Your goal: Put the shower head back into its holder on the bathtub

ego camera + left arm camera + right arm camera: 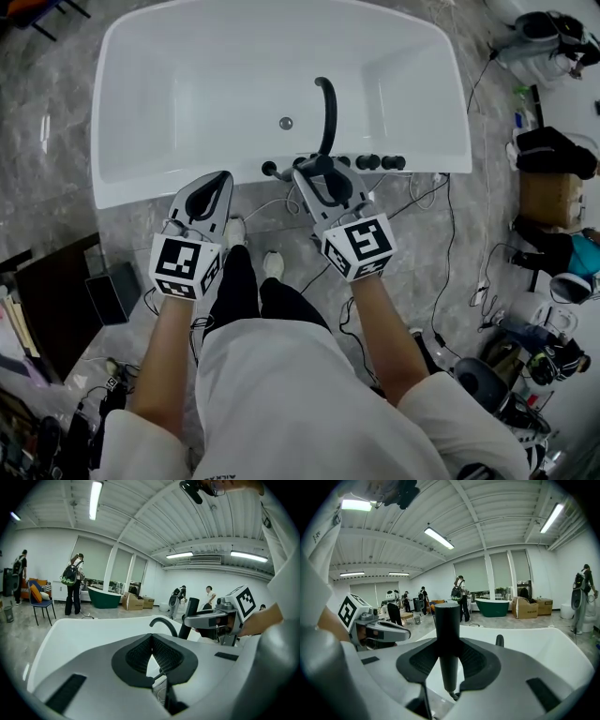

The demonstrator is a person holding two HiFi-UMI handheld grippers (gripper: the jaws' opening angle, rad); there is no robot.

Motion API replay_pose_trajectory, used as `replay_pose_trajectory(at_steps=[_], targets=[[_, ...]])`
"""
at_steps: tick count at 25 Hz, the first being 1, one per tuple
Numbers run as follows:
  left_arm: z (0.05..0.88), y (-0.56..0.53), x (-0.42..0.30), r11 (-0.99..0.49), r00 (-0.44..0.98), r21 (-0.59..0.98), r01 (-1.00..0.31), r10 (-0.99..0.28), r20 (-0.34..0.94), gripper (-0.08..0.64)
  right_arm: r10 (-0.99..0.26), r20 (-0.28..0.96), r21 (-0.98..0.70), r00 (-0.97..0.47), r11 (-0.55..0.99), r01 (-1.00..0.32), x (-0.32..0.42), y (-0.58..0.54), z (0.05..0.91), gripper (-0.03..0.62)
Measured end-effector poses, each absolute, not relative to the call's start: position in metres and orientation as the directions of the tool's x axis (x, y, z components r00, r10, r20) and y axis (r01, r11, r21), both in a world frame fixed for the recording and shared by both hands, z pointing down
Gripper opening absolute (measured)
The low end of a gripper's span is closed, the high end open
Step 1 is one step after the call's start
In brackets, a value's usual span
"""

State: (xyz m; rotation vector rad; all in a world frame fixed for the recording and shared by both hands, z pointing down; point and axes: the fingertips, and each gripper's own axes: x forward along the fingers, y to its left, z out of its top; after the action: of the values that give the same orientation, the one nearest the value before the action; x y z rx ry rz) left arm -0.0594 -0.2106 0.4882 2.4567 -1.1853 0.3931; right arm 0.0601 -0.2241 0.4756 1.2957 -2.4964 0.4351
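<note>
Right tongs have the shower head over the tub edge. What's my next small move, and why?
Probably ease the right tongs straight down, keeping the shower head upright. They clamp it above the black fittings on the bathtub rim, and it is not seated yet. I cannot see the holder itself.

Spout (326,112) over bathtub (187,84), knobs (380,161) on rim right of it

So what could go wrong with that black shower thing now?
The shower head sticks up tall out of the right gripper, so it might tip or slip. The faucet and knobs crowd the bathtub rim right there, so it could bump one.
</note>
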Motion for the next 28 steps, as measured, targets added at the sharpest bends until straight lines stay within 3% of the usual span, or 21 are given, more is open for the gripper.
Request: replay_pose_trajectory(at_steps=[28], targets=[[0.557,-0.218,-0.057,-0.561,0.621,0.284,-0.778,-0.619,0.48,0.011,-0.691,0.541,-0.146,-0.479,0.485,-0.862,0.06,-0.246,0.581,0.144]])
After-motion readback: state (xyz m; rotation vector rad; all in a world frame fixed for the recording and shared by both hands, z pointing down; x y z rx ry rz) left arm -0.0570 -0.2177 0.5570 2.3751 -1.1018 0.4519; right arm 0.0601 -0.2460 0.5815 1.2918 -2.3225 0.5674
